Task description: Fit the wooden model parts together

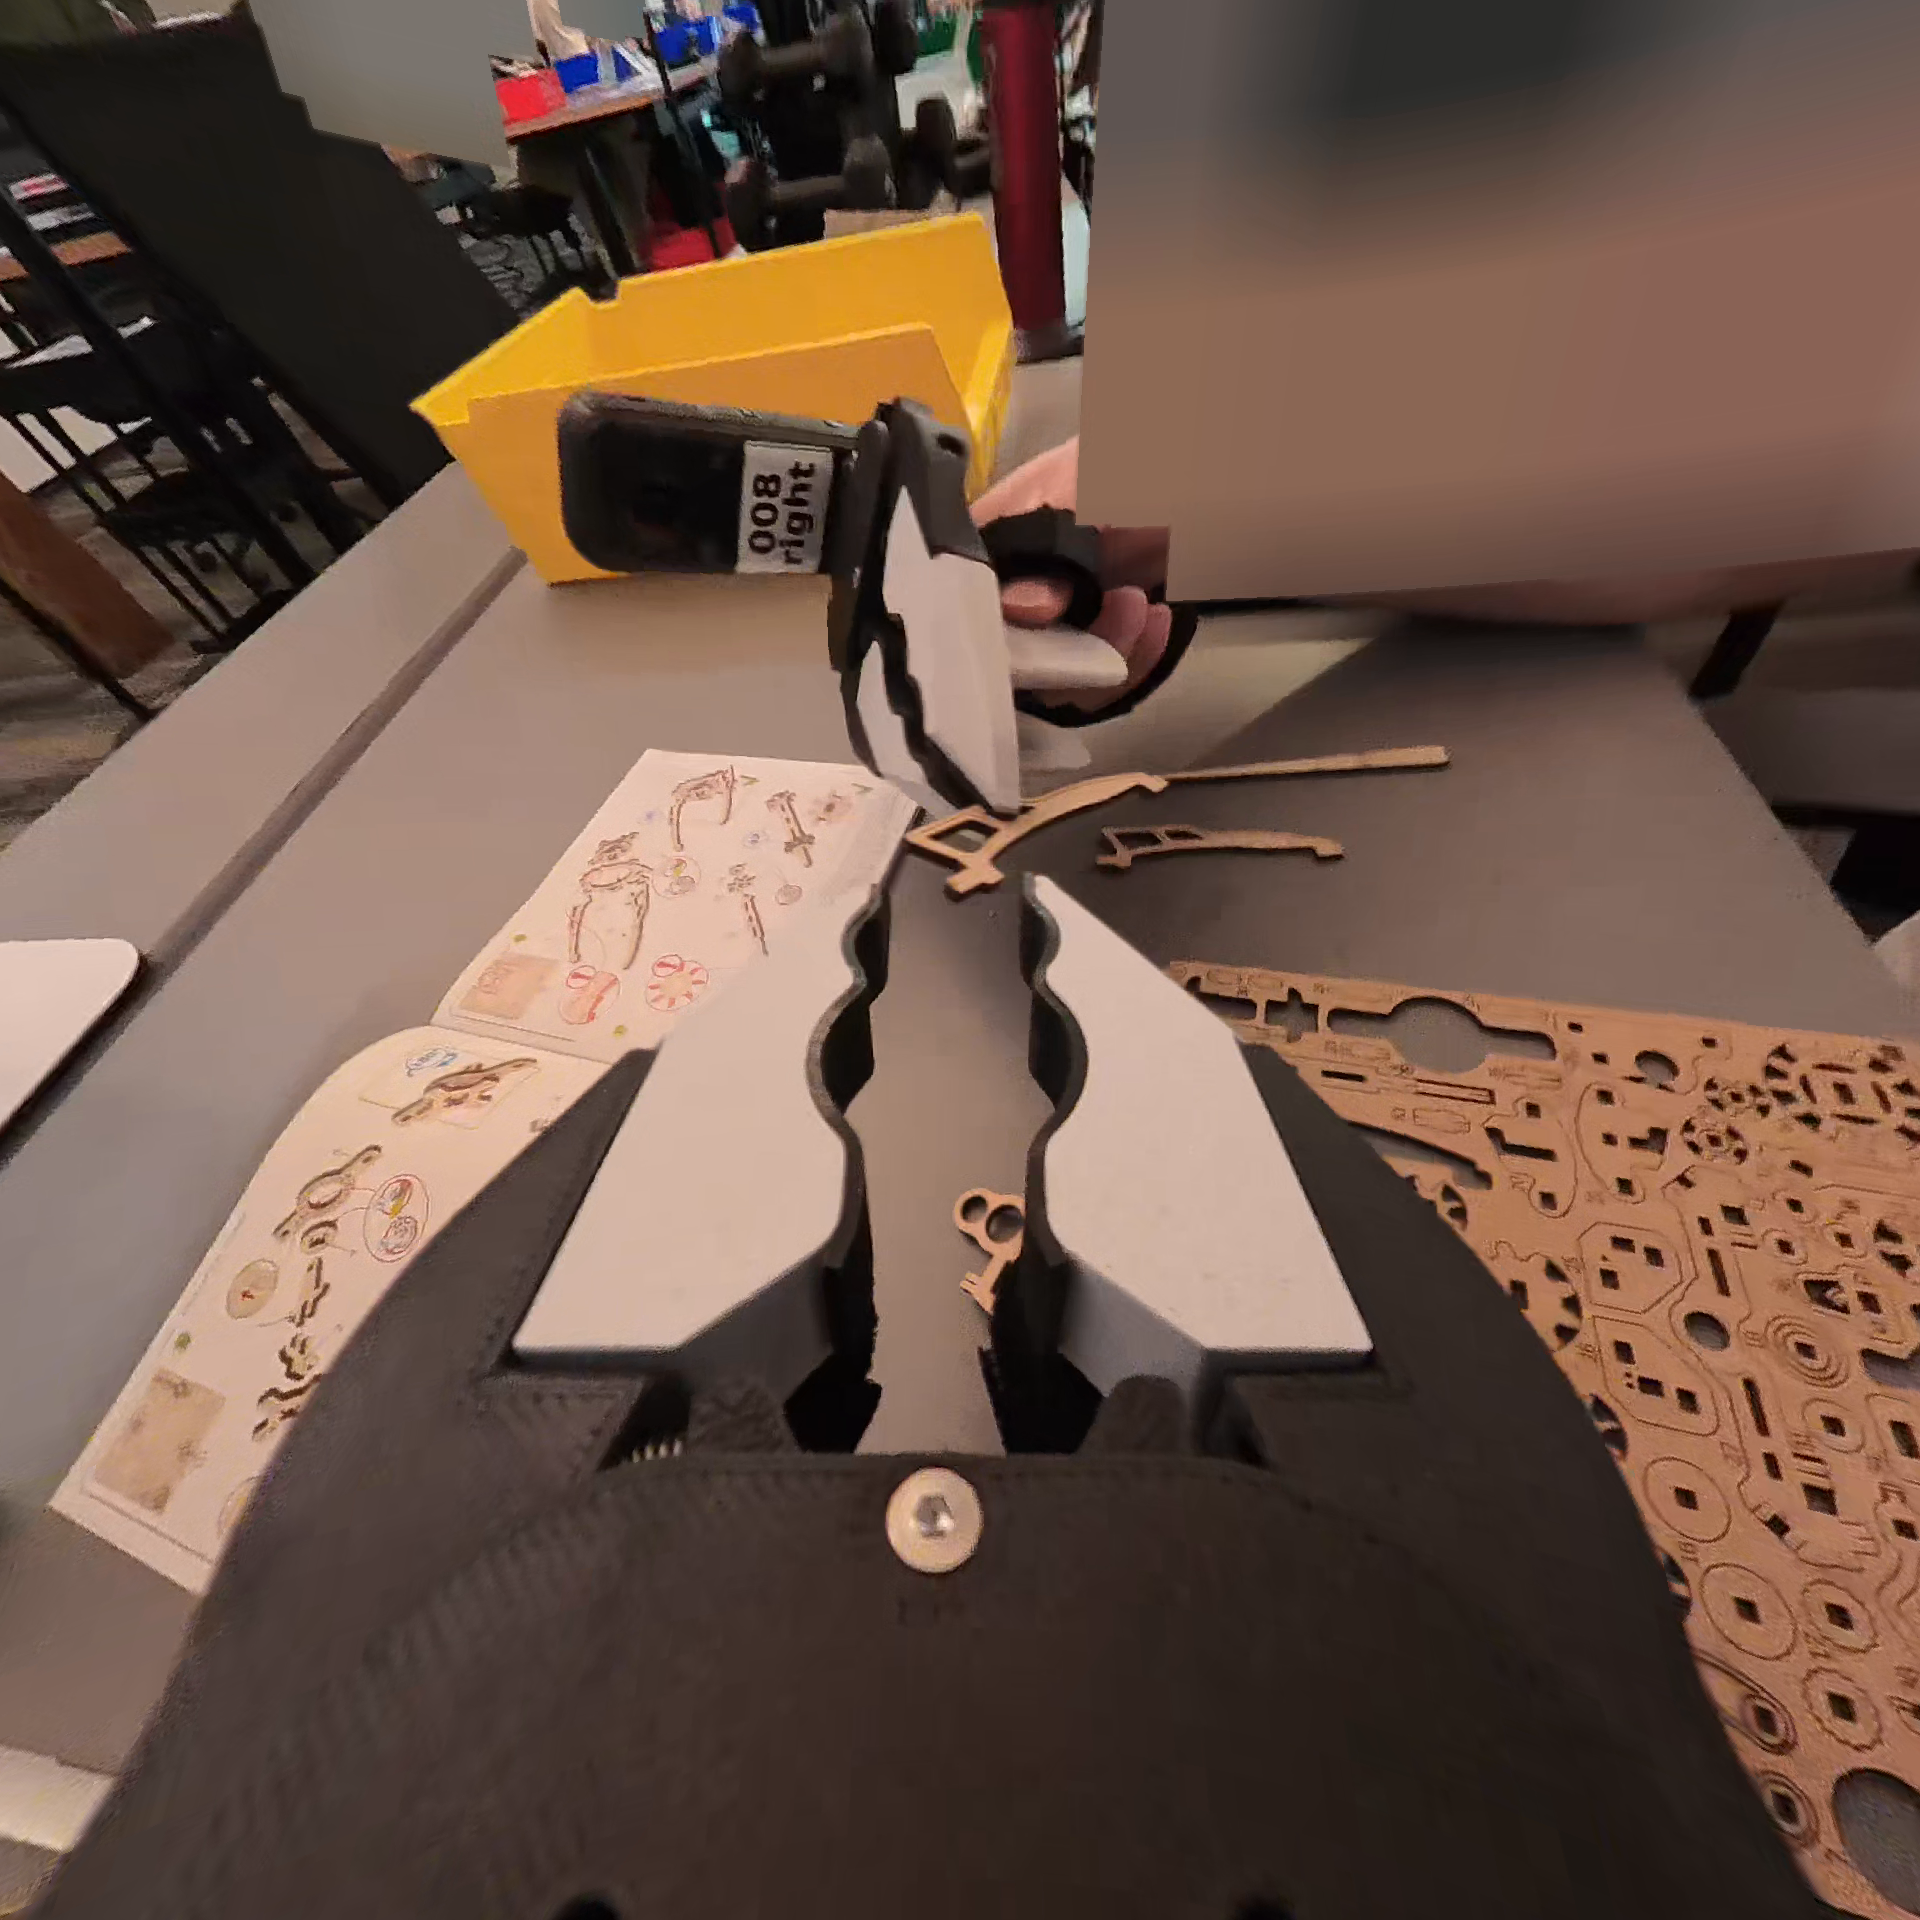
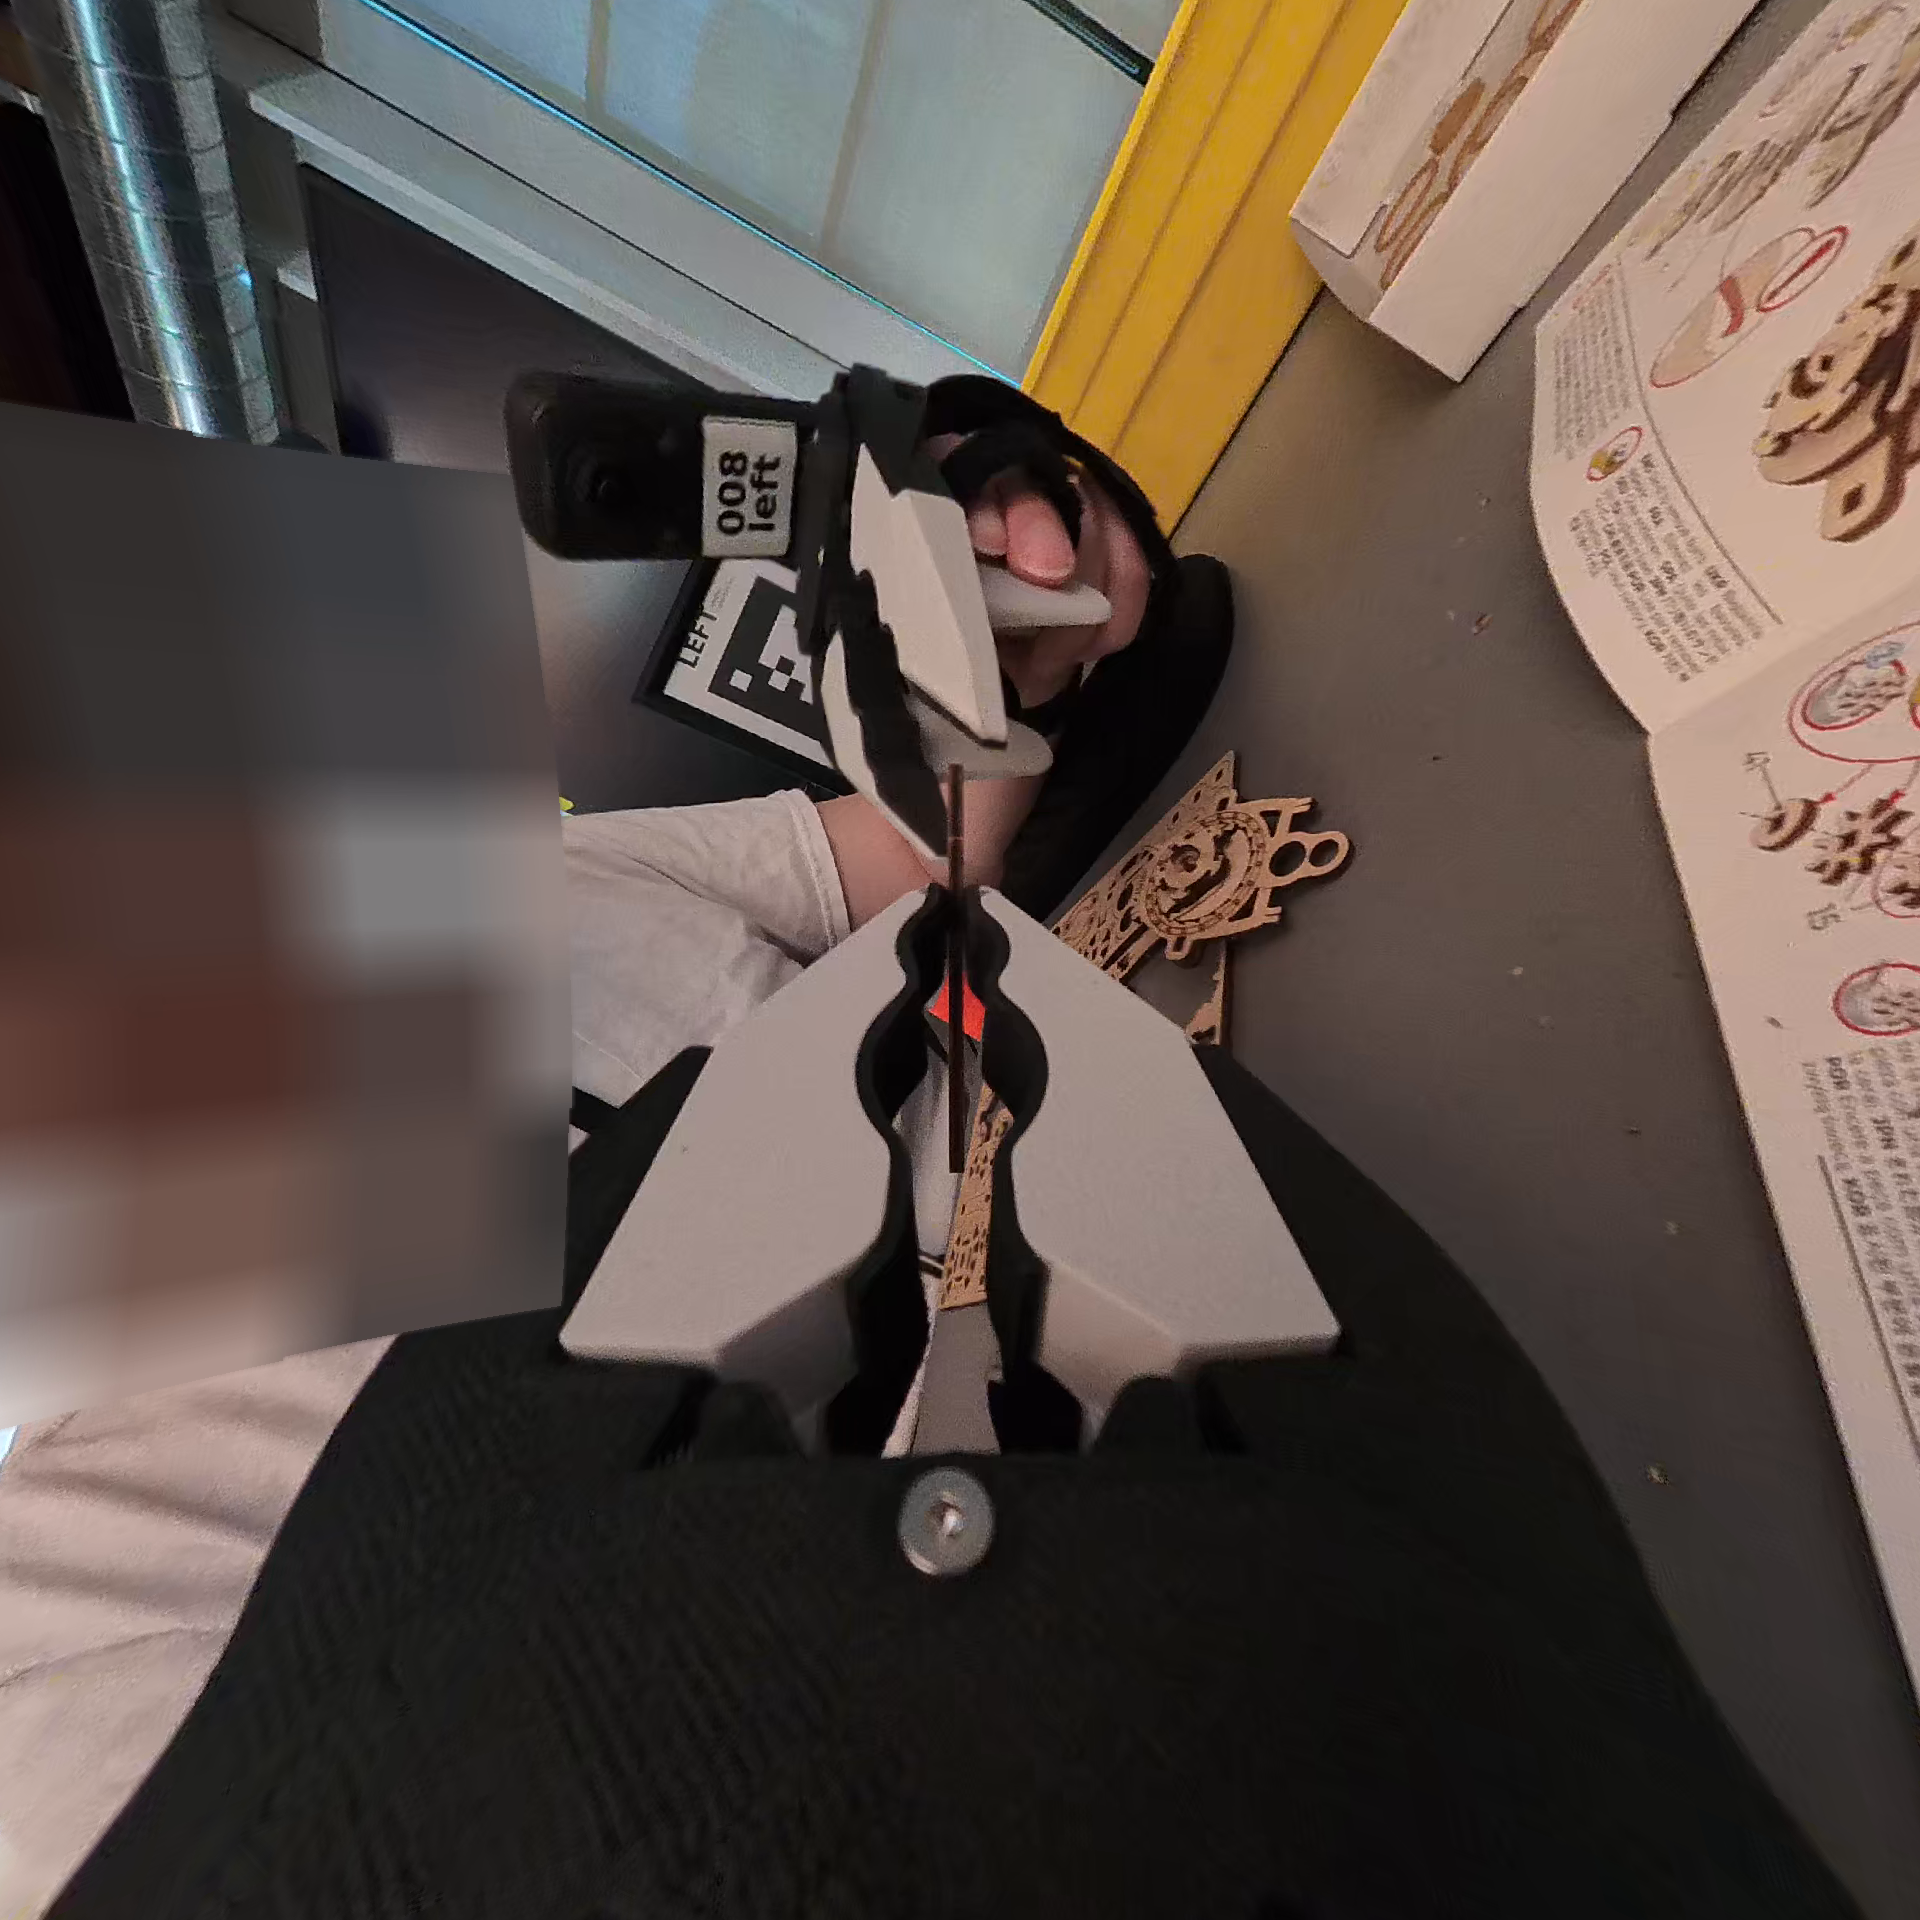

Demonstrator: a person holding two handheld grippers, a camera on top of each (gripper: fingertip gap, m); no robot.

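Note:
My right gripper [image 2: 951, 902] is turned on its side and shut on the long curved wooden part [image 2: 951, 1039], which shows edge-on as a thin dark line between the fingers. In the left wrist view the right gripper [image 1: 971, 800] pinches the left end of this long curved part [image 1: 1049, 816] low over the grey table [image 1: 1455, 914]. My left gripper [image 1: 961, 902] is open and empty, its tips just short of that part. A small key-shaped part [image 1: 992, 1242] lies on the table between its fingers. A shorter curved part [image 1: 1216, 844] lies to the right. The left gripper [image 2: 956, 800] also shows in the right wrist view.
A punched wooden sheet [image 1: 1610, 1299] lies at the right; it also shows in the right wrist view [image 2: 1174, 894]. An open instruction booklet [image 1: 623, 935] lies at the left. A yellow bin [image 1: 727, 343] stands behind. A white box [image 2: 1507, 156] sits beside the booklet [image 2: 1766, 727].

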